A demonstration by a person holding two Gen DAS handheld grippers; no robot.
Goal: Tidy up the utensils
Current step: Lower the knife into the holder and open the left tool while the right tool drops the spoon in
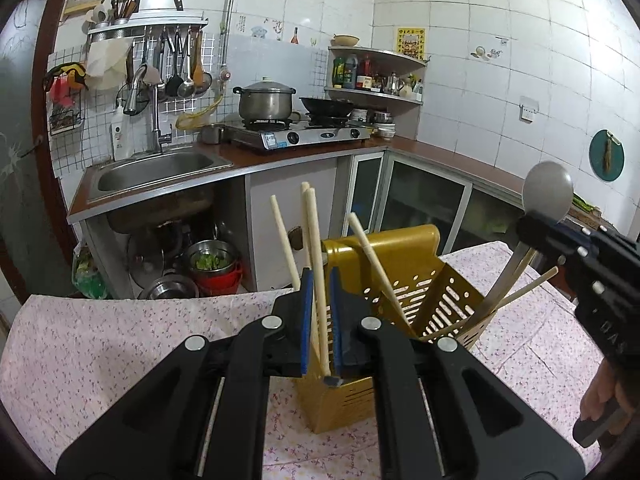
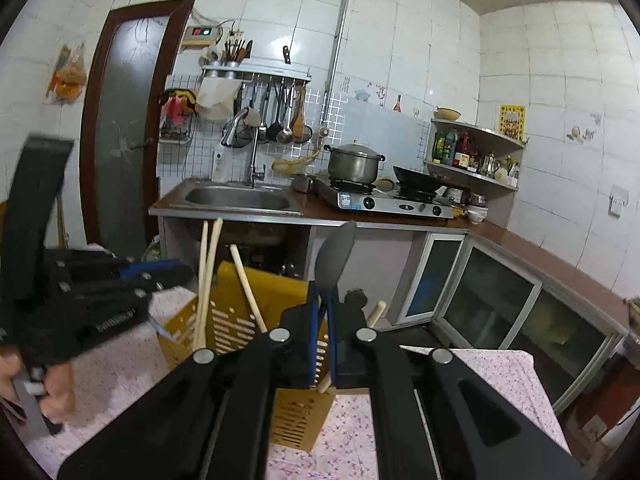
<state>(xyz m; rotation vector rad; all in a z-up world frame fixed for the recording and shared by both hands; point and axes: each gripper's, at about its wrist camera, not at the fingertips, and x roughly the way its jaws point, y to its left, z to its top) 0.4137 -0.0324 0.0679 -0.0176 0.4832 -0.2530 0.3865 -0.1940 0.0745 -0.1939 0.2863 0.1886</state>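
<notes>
A yellow slotted utensil holder (image 1: 416,280) stands on the floral tablecloth; it also shows in the right wrist view (image 2: 240,316). Several pale wooden chopsticks stand in it. My left gripper (image 1: 319,292) is shut on a pair of chopsticks (image 1: 314,240) above the holder's near compartment. My right gripper (image 2: 322,312) is shut on the handle of a grey metal spoon (image 2: 335,256), bowl up, over the holder's right compartment. The spoon (image 1: 547,194) and right gripper also show at the right of the left wrist view.
The table's floral cloth (image 1: 120,340) ends at a far edge facing the kitchen counter (image 1: 280,156) with a sink (image 1: 156,168), a gas stove with a pot (image 1: 268,100) and a wok. Bowls sit under the sink.
</notes>
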